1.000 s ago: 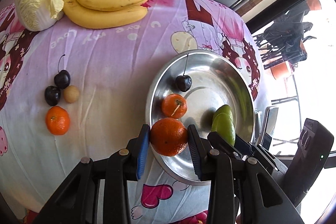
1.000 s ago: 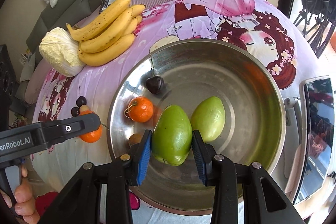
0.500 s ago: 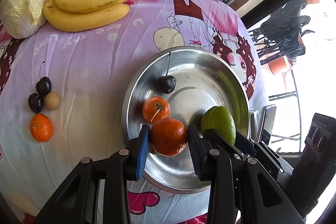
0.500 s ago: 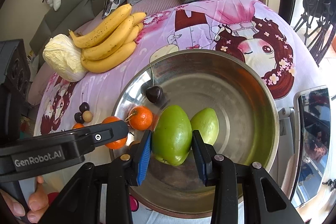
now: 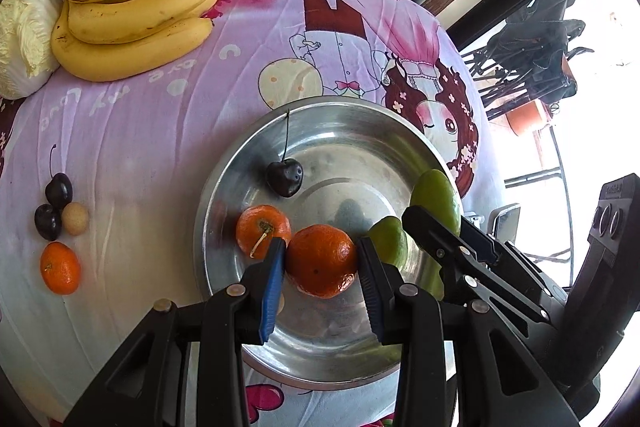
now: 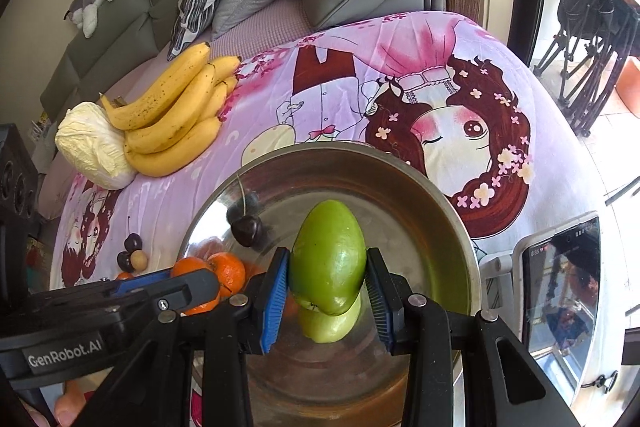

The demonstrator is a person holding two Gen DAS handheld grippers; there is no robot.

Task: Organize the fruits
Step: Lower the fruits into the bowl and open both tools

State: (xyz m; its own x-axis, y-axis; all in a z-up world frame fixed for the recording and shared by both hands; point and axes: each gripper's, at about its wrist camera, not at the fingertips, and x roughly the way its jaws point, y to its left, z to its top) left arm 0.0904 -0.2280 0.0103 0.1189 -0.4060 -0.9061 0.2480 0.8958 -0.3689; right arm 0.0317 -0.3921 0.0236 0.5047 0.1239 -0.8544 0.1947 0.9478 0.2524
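Steel is the material of the wide bowl (image 5: 404, 131), and it stands on a bed cover printed with pink cartoons. The left gripper (image 5: 322, 263) has its jaws closed on a mandarin (image 5: 320, 259), and it holds this fruit over the bowl. The right gripper (image 6: 327, 279) has its jaws closed on a green mango (image 6: 328, 255), also above the bowl, with a second green mango (image 6: 328, 327) lying under it on the steel floor. Another mandarin (image 5: 262, 231) and a dark cherry (image 5: 285, 177) are already inside.

Outside the bowl, on the cover, I see two cherries (image 5: 54, 205), a small pale round fruit (image 5: 75, 219) and one more mandarin (image 5: 60, 268). They lie close together, well apart from the bowl. A bunch of bananas (image 5: 140, 7) and a cabbage (image 5: 22, 27) lie at the far side.

I think the mandarin is light and a little soft, with loose peel, so a strong squeeze can bruise it. The best hold is across its widest part, as the pads take it now. The mango looks heavier, firm and smooth, maybe slippery, and its long shape asks for a grip at the thick middle. Both fruits can roll on the steel when they are let go, so a low release seems safer. The cherries are small and fragile, and they probably need a gentle hold on the body, not the stem.
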